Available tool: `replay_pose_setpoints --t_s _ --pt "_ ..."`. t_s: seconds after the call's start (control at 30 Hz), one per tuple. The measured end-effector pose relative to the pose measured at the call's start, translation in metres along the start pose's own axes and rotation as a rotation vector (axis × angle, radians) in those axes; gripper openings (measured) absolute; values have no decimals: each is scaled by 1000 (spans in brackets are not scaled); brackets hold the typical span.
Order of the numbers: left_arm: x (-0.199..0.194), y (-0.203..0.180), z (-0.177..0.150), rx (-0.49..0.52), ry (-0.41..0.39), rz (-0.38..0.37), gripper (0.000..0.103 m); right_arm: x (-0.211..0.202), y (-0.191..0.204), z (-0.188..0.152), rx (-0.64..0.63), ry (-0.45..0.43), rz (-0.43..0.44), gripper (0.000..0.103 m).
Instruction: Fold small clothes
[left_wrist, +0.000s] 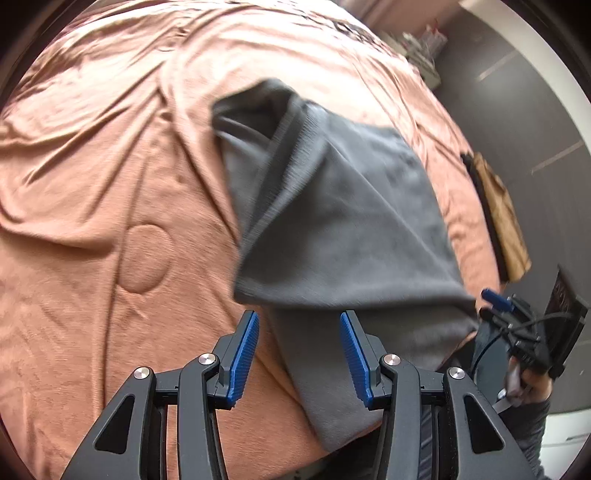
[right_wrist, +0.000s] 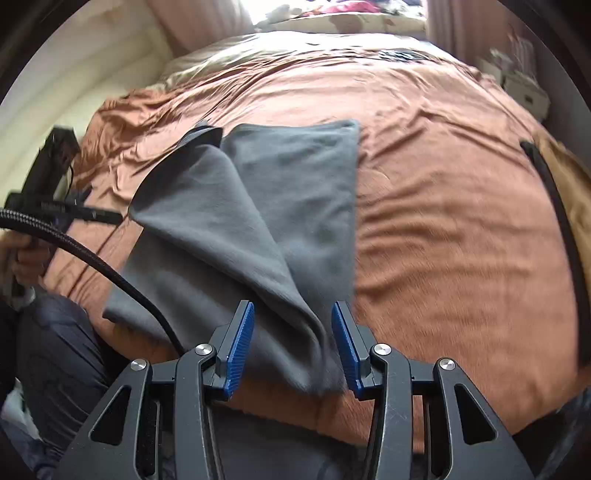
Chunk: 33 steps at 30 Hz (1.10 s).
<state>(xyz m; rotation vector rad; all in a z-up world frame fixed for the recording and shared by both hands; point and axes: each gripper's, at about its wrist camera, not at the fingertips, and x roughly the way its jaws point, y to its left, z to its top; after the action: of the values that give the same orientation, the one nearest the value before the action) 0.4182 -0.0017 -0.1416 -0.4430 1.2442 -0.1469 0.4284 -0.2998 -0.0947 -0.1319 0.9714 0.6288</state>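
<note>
A bed (right_wrist: 443, 206) covered by a rust-orange blanket (left_wrist: 92, 184) fills both views; a pale wall and a pillow lie at the far end, with clutter beyond the far edge.

A grey garment (right_wrist: 280, 206) lies on the blanket near the bed's near edge. It is partly folded: one panel lies flat, and a second panel is turned diagonally across it, leaving a raised ridge that runs toward the near edge. A ribbed band shows along one edge in the left wrist view (left_wrist: 291, 155). A tan item with a dark edge (left_wrist: 498, 218) lies at the side of the bed, well apart from the garment.

Judged step: mid-fold, between grasps. The fold is uneven, so the next move probably calls for gripping a near corner or the ridge and drawing it flat or across.

The left hand-held gripper (left_wrist: 299, 350) is spread wide and grasps nothing; the near end of the garment lies below and between its blue pads (left_wrist: 243, 354). The right hand-held gripper (right_wrist: 291, 343) is likewise wide open and empty, straddling the ridge. Whether the pads touch the cloth cannot be told.
</note>
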Motion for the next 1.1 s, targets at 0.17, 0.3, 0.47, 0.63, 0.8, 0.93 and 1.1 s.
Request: replay_pose_setpoints --t_s 0.17,0.3,0.47,0.63,0.8,0.93,1.1 --pt "-14 26 5 -52 -62 -49 48 18 27 19 -62 8 15 41" --pt "-18 43 6 -86 -92 -108 48 36 50 34 -116 32 12 41" --pt "-21 70 5 -140 -131 -157 48 68 79 55 -186 70 14 41" --pt "-22 100 0 -197 -158 -185 48 100 113 72 -273 99 17 42" --pt "-24 128 -11 -248 -186 -225 48 131 148 83 -370 122 8 54" --pt "-24 142 -21 -276 -197 -261 48 153 171 88 -419 135 -32 55" --pt "-25 154 -31 -299 -214 -293 48 179 199 90 -486 136 -153 55"
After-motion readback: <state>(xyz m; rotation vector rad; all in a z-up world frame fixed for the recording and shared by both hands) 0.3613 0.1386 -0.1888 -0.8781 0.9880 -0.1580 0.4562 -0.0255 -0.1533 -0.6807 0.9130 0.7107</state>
